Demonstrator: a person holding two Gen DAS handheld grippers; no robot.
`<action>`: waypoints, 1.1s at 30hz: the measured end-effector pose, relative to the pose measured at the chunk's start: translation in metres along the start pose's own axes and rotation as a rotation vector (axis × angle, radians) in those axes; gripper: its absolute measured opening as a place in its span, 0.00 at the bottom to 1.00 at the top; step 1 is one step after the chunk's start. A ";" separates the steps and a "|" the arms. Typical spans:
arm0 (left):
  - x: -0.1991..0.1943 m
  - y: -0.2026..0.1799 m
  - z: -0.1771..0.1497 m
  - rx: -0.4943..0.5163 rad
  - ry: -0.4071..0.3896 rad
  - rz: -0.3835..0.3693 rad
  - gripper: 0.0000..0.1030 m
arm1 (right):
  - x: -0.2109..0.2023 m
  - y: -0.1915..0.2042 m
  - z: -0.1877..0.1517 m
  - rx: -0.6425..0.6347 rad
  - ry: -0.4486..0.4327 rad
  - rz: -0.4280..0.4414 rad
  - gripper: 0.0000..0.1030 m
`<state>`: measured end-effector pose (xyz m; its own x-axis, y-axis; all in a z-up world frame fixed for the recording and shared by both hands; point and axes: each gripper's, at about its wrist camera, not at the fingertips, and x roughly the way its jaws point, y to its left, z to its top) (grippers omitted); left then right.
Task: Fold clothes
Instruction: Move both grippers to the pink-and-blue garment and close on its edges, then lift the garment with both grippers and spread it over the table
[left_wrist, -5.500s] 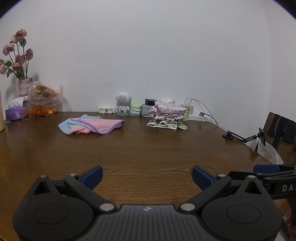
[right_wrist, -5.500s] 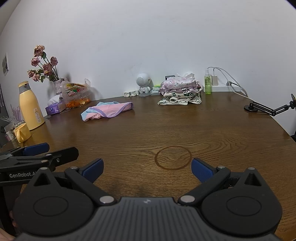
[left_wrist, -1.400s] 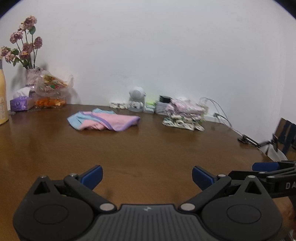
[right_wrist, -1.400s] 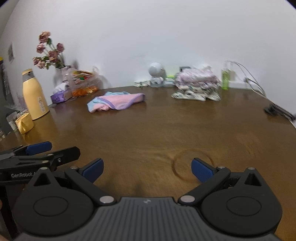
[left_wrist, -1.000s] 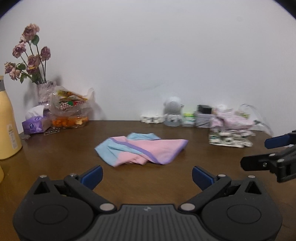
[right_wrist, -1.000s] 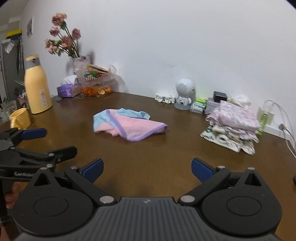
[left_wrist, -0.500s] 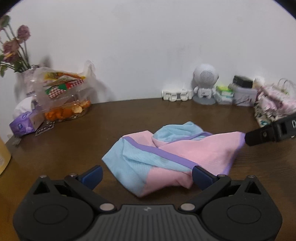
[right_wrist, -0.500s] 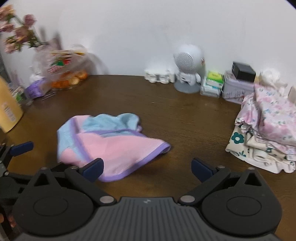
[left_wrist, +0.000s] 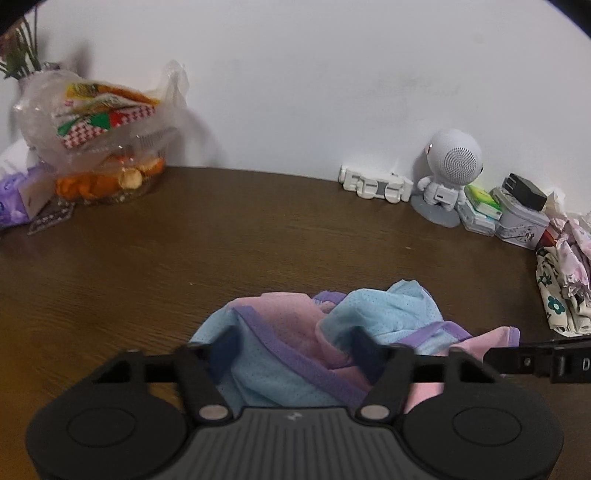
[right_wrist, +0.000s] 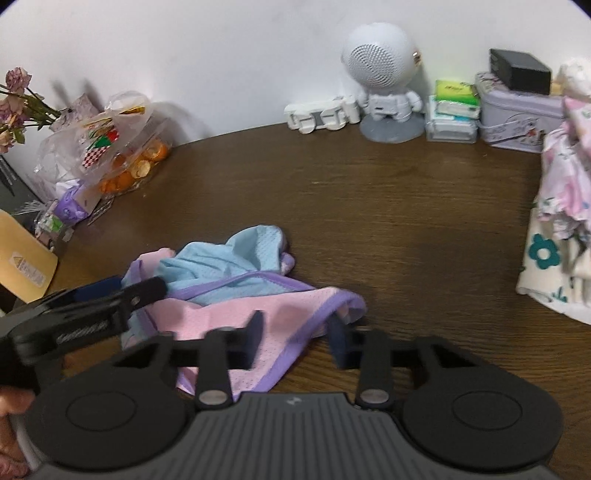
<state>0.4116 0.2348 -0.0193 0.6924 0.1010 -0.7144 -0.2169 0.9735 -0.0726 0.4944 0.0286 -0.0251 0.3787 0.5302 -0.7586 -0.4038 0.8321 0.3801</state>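
Observation:
A crumpled pink and light-blue garment with purple trim (left_wrist: 295, 354) (right_wrist: 236, 291) lies on the brown wooden table (left_wrist: 221, 251). My left gripper (left_wrist: 293, 352) is open, its fingers straddling the garment's left blue and pink folds. My right gripper (right_wrist: 297, 336) is open, half closed, its fingers straddling the garment's pink right edge with the purple hem. Each gripper shows from the side in the other's view: the right one (left_wrist: 535, 360), the left one (right_wrist: 92, 314). A stack of folded floral clothes (right_wrist: 557, 229) lies to the right.
Along the wall stand a white robot-shaped speaker (right_wrist: 388, 74), a white toy (left_wrist: 375, 184), small boxes and a tin (right_wrist: 517, 110). A plastic bag of oranges (left_wrist: 103, 147), a purple tissue pack (left_wrist: 22, 192), flowers (right_wrist: 18, 99) and a yellow bottle (right_wrist: 22, 258) are on the left.
Both grippers have moved forward across the table onto the garment, and their fingers have narrowed around its folds compared with half a second ago.

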 end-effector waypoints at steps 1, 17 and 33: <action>0.002 0.000 0.000 -0.004 0.007 -0.003 0.30 | 0.000 0.001 0.000 -0.006 -0.001 0.007 0.19; -0.097 -0.023 0.023 0.032 -0.200 -0.035 0.00 | -0.103 0.022 0.017 -0.094 -0.248 0.076 0.02; -0.335 -0.133 -0.060 0.342 -0.501 -0.252 0.00 | -0.379 0.003 -0.068 -0.249 -0.585 -0.093 0.02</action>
<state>0.1675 0.0591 0.1876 0.9480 -0.1354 -0.2881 0.1675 0.9818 0.0897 0.2927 -0.1807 0.2279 0.7852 0.5167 -0.3413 -0.5016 0.8539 0.1389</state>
